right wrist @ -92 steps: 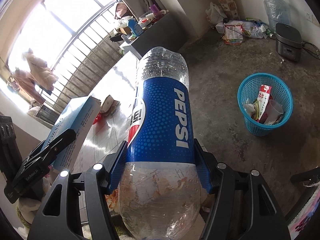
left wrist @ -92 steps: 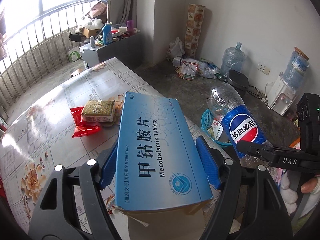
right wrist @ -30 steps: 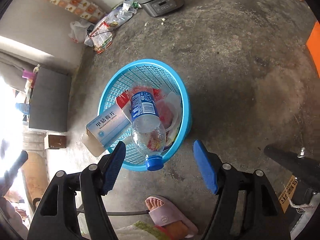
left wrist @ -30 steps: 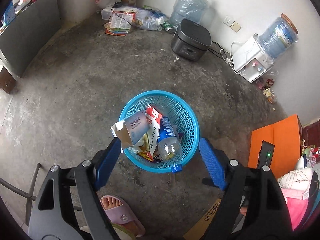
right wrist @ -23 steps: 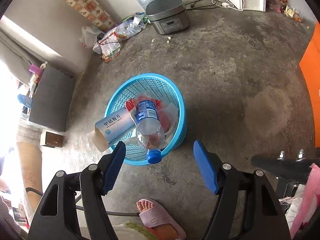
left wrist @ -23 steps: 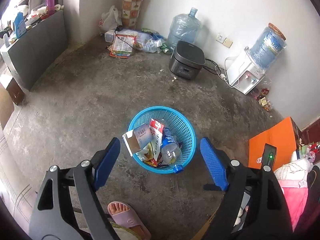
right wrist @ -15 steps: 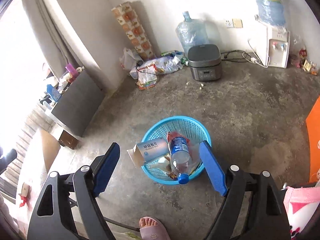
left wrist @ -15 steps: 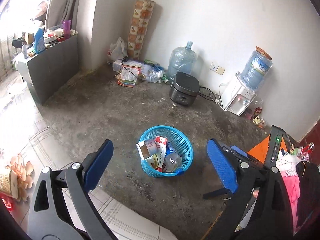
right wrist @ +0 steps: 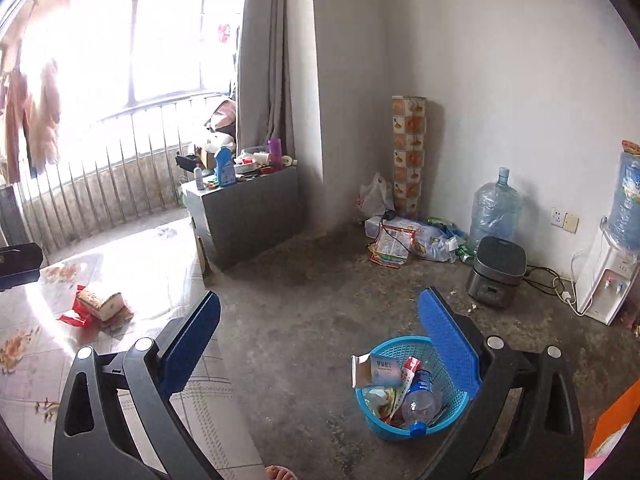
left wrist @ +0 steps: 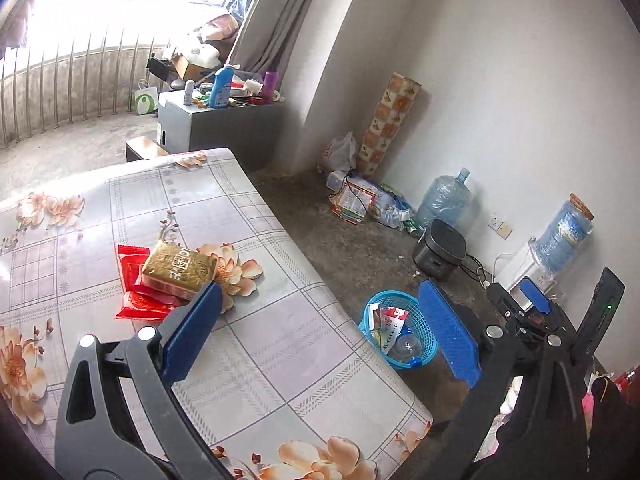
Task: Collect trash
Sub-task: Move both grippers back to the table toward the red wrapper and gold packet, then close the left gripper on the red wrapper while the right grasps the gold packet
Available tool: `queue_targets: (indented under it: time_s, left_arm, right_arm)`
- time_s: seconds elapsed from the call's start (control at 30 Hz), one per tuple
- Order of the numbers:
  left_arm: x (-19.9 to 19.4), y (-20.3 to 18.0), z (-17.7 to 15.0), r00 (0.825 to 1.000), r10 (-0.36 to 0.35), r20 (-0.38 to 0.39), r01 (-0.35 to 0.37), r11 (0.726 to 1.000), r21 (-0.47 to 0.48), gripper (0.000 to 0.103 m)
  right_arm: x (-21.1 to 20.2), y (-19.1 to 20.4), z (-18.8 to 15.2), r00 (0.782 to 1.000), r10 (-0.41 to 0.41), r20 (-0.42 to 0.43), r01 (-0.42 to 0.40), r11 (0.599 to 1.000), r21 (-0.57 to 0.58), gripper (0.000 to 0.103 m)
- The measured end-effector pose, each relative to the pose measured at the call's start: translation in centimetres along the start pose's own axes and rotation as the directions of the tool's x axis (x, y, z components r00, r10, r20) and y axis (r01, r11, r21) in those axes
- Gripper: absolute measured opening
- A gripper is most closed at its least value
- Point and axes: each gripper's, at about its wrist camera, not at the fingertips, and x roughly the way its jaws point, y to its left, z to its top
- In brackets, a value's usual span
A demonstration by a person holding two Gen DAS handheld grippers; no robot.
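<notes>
A blue basket (left wrist: 384,294) stands on the floor beside the table. It holds a blue tablet box (right wrist: 384,370), a plastic bottle (right wrist: 420,400) and other wrappers. On the floral tablecloth (left wrist: 280,352) a gold packet (left wrist: 178,266) lies on red wrappers (left wrist: 136,300); the right wrist view shows the gold packet (right wrist: 100,300) too. My left gripper (left wrist: 320,332) hovers over the table's near corner, its jaws opening with nothing between them. My right gripper (right wrist: 320,344) is above the floor with the basket (right wrist: 400,340) at its right finger, its jaws opening and empty.
A grey cabinet (right wrist: 248,216) crowded with bottles stands by the curtain. Along the wall are a rice cooker (right wrist: 496,276), a water jug (right wrist: 494,208), a dispenser (right wrist: 608,280) and a heap of bags (right wrist: 400,236). A person's toes (right wrist: 280,472) show at the bottom edge.
The box and the bottle, held three seconds ago, now lie in the basket. Both grippers rose and swung from over the basket back toward the table, and their jaws widened.
</notes>
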Motion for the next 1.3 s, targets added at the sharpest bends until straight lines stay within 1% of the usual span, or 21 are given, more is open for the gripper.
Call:
queue_targets:
  time_s: [0.07, 0.13, 0.2, 0.27, 0.4, 0.47, 0.53, 0.63, 0.67, 0.73, 0.77, 0.8, 0.83, 0.87, 0.93, 0.97, 1.07, 1.17, 1.23, 1.27, 1.3]
  left_arm:
    - [-1.8, 1.6, 0.0, 0.999, 0.028, 0.035, -0.028, 1.000, -0.002, 0.094]
    - [-3.3, 3.0, -0.1, 0.996, 0.067, 0.066, -0.066, 0.998, -0.009, 0.094]
    - [-5.1, 4.7, -0.3, 0.991, 0.093, 0.098, -0.092, 0.996, -0.017, 0.094]
    - [-6.6, 6.1, -0.6, 0.984, 0.125, 0.130, -0.121, 0.992, -0.033, 0.094]
    - [-8.7, 9.4, -1.3, 0.968, 0.180, 0.176, -0.166, 0.982, -0.089, 0.094]
    - [-9.2, 11.2, -1.7, 0.963, 0.203, 0.177, -0.184, 0.976, -0.117, 0.094]
    - [-9.2, 12.8, -2.1, 0.963, 0.217, 0.161, -0.194, 0.970, -0.150, 0.094]
    - [-8.3, 15.2, -2.5, 0.970, 0.205, 0.128, -0.176, 0.963, -0.204, 0.094]
    - [-7.8, 15.8, -2.6, 0.973, 0.198, 0.115, -0.170, 0.961, -0.216, 0.094]
    - [-6.6, 17.0, -2.6, 0.982, 0.167, 0.091, -0.141, 0.960, -0.240, 0.093]
    - [-5.8, 17.5, -2.6, 0.986, 0.148, 0.074, -0.125, 0.959, -0.255, 0.091]
    - [-5.0, 17.8, -2.6, 0.991, 0.125, 0.058, -0.105, 0.957, -0.269, 0.081]
    - [-4.2, 18.2, -2.6, 0.994, 0.101, 0.037, -0.086, 0.954, -0.286, 0.074]
    - [-3.3, 18.6, -2.6, 0.997, 0.079, 0.012, -0.072, 0.949, -0.307, 0.072]
    - [-1.2, 19.2, -2.6, 0.998, 0.034, -0.043, -0.047, 0.942, -0.333, 0.061]
    - [-0.2, 19.5, -2.6, 0.998, 0.012, -0.064, -0.034, 0.937, -0.348, 0.059]
    - [2.2, 20.3, -2.6, 0.993, -0.048, -0.110, 0.000, 0.915, -0.403, 0.052]
    - [4.1, 20.8, -2.7, 0.986, -0.066, -0.155, -0.007, 0.904, -0.428, 0.046]
    - [5.2, 21.1, -2.8, 0.981, -0.089, -0.172, 0.002, 0.895, -0.447, 0.037]
    - [5.6, 21.2, -3.0, 0.979, -0.099, -0.178, 0.007, 0.889, -0.457, 0.034]
    - [6.0, 21.2, -3.0, 0.977, -0.111, -0.182, 0.015, 0.886, -0.463, 0.027]
  right_arm:
    - [-0.4, 1.7, 0.5, 0.999, 0.048, -0.004, -0.048, 0.999, -0.016, 0.096]
    - [-0.9, 3.3, 1.0, 0.998, 0.059, 0.010, -0.058, 0.998, -0.040, 0.096]
    - [-1.0, 4.2, 1.5, 0.996, 0.087, 0.012, -0.086, 0.995, -0.048, 0.096]
    - [-0.9, 4.8, 1.7, 0.992, 0.123, 0.009, -0.123, 0.992, -0.026, 0.096]
    - [0.1, 5.7, 2.3, 0.987, 0.161, 0.005, -0.161, 0.987, 0.017, 0.096]
    - [0.8, 6.5, 2.6, 0.982, 0.190, -0.009, -0.190, 0.981, 0.037, 0.096]
    - [1.7, 7.6, 2.8, 0.973, 0.228, -0.030, -0.227, 0.973, 0.052, 0.096]
    - [3.2, 9.8, 3.1, 0.953, 0.292, -0.085, -0.289, 0.956, 0.053, 0.096]
    - [4.0, 10.8, 3.1, 0.943, 0.314, -0.107, -0.311, 0.949, 0.050, 0.094]
    - [5.5, 12.6, 3.2, 0.918, 0.365, -0.154, -0.363, 0.931, 0.043, 0.087]
    - [6.3, 13.6, 3.1, 0.904, 0.388, -0.178, -0.387, 0.921, 0.042, 0.085]
    - [7.1, 14.5, 3.2, 0.888, 0.414, -0.200, -0.414, 0.909, 0.044, 0.081]
    - [8.0, 15.4, 3.2, 0.868, 0.444, -0.225, -0.444, 0.894, 0.050, 0.076]
    - [8.8, 16.4, 3.2, 0.850, 0.463, -0.250, -0.465, 0.883, 0.055, 0.071]
    - [10.3, 18.3, 3.0, 0.807, 0.510, -0.298, -0.514, 0.855, 0.070, 0.067]
    - [11.2, 19.2, 2.9, 0.786, 0.525, -0.326, -0.531, 0.844, 0.080, 0.065]
    - [14.0, 22.0, 2.0, 0.717, 0.562, -0.411, -0.573, 0.812, 0.111, 0.063]
    - [16.6, 23.9, 1.1, 0.673, 0.568, -0.473, -0.587, 0.800, 0.126, 0.063]
    - [18.0, 24.8, 0.5, 0.640, 0.576, -0.509, -0.593, 0.791, 0.149, 0.063]
    - [18.5, 25.0, 0.2, 0.627, 0.574, -0.527, -0.593, 0.790, 0.155, 0.063]
    - [18.9, 25.3, -0.1, 0.617, 0.569, -0.543, -0.591, 0.791, 0.159, 0.063]
